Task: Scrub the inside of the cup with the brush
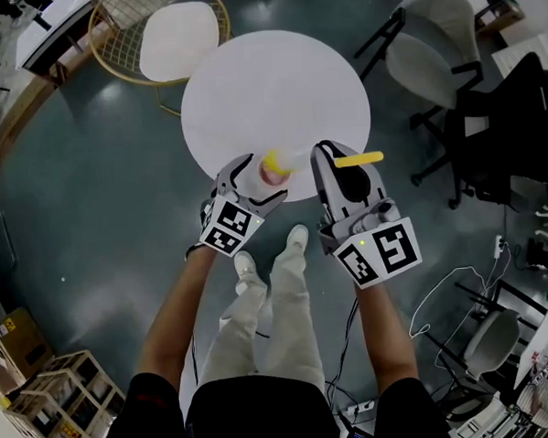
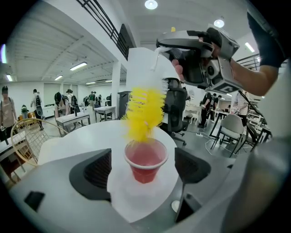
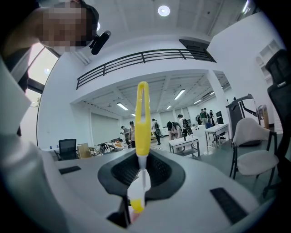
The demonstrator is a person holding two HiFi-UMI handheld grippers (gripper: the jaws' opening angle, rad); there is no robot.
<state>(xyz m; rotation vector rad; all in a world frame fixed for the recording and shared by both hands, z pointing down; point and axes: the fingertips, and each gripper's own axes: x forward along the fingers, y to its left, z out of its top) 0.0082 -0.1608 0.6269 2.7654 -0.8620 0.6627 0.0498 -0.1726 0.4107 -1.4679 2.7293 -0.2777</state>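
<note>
A small red cup [image 2: 145, 160] stands upright on the round white table [image 1: 276, 85], near its front edge [image 1: 272, 173]. My left gripper [image 2: 144, 166] is open around it, and both pads [image 2: 97, 170] stand clear of the cup's sides. The brush's yellow bristles [image 2: 143, 113] hang just above the cup's mouth, their lower tips at the rim [image 1: 275, 160]. My right gripper [image 3: 138, 175] is shut on the brush's shaft, with the yellow loop handle [image 3: 142, 118] sticking out beyond the jaws [image 1: 358, 160]. In the head view the left gripper [image 1: 261, 180] and right gripper [image 1: 330, 160] sit side by side at the table's edge.
A gold wire chair with a white cushion [image 1: 168, 36] stands behind the table at the left. Office chairs [image 1: 431, 63] are at the right. Cables lie on the floor [image 1: 443, 296], and wooden crates [image 1: 45, 399] sit at the lower left. The person's legs are under the grippers.
</note>
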